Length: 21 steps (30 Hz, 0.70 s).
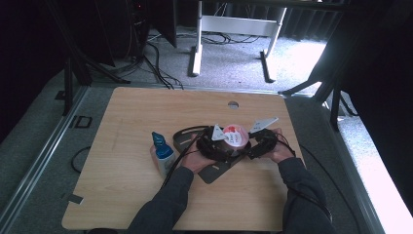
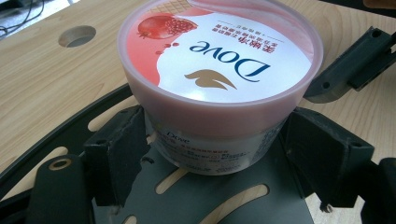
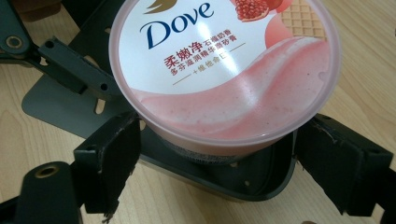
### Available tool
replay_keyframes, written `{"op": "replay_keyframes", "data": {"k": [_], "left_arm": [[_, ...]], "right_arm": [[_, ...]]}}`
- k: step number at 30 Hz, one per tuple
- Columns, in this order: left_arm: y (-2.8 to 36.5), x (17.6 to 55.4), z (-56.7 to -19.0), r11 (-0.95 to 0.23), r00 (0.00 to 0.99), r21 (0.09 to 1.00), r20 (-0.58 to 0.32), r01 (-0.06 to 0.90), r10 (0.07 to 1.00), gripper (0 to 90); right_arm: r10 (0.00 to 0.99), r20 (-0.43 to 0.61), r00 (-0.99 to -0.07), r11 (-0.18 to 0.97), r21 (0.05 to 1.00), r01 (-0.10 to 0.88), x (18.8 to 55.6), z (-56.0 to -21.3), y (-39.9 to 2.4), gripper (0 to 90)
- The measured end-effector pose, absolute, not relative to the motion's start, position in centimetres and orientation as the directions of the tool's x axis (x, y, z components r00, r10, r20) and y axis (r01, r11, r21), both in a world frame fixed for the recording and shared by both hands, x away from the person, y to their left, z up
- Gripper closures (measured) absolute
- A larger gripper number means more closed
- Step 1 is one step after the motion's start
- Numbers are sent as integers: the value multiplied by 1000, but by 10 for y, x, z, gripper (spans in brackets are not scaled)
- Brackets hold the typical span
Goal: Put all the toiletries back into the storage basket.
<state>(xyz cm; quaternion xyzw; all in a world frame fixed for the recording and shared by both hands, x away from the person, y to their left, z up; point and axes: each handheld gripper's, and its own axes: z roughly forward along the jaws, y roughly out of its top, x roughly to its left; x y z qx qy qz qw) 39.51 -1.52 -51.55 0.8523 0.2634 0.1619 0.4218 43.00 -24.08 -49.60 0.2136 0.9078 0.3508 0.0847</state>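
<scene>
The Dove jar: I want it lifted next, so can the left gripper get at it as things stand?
Probably yes. The left gripper already has its jaws on either side of the Dove jar, close against its lower body, with nothing between. The right gripper flanks it too.

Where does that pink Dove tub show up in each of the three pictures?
High view: the Dove tub sits right of centre, between the two hands.
Left gripper view: the tub is upper centre, label upside down, between the black jaws.
Right gripper view: the tub is upper centre, label upright.
Shared landmark: the dark slotted plate beneath it.
</scene>
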Motion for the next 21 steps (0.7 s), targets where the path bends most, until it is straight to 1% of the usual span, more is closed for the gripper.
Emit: {"op": "replay_keyframes", "data": {"k": [14,21], "left_arm": [[-22,397,-524,-536,817,778,53,327,574,217],[-23,399,-525,-550,820,762,44,342,571,217]], "right_arm": [[467,13,-884,667,651,362,429,-508,-244,150],[469,-5,-883,682,638,358,427,-509,-243,149]]}}
